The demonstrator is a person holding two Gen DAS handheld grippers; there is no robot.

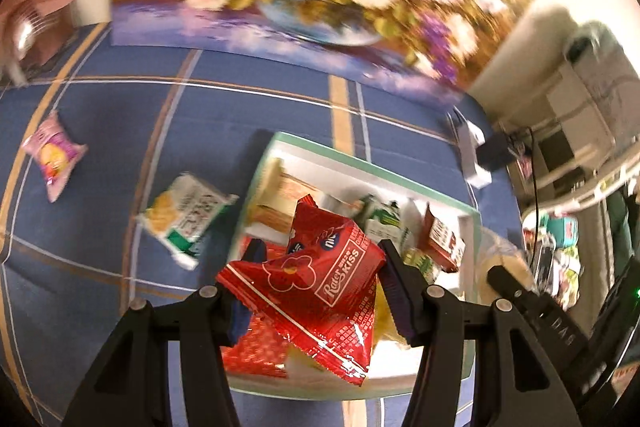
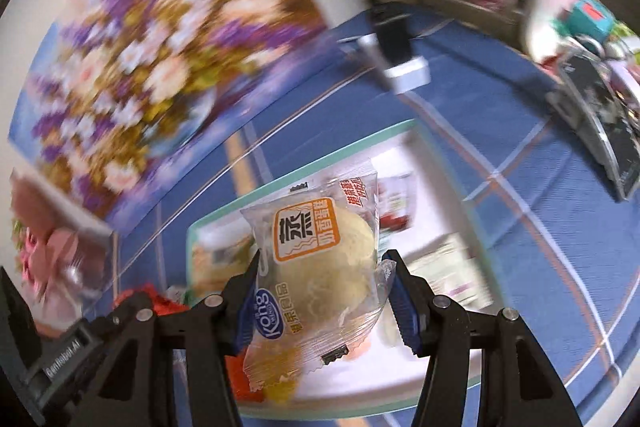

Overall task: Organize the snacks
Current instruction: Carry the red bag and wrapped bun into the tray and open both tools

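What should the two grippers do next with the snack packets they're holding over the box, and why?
Probably lower both and let go. The left gripper grips a red packet and the right gripper a clear-wrapped cake, and both hang over the green-rimmed box that already holds snacks. Two more packets, a pink packet and a green-and-white packet, lie on the blue cloth.

We are seeing a red foil snack packet (image 1: 320, 291) hanging crumpled and tilted above the white tray with a pale green rim (image 1: 352, 157), which is holding several other packets. We are also seeing a clear-wrapped yellow steamed cake (image 2: 320, 267) standing upright over the same tray. A green-and-white cracker pack (image 1: 186, 217) is lying just left of the tray on the blue cloth, and a pink packet (image 1: 54, 153) is lying further left.
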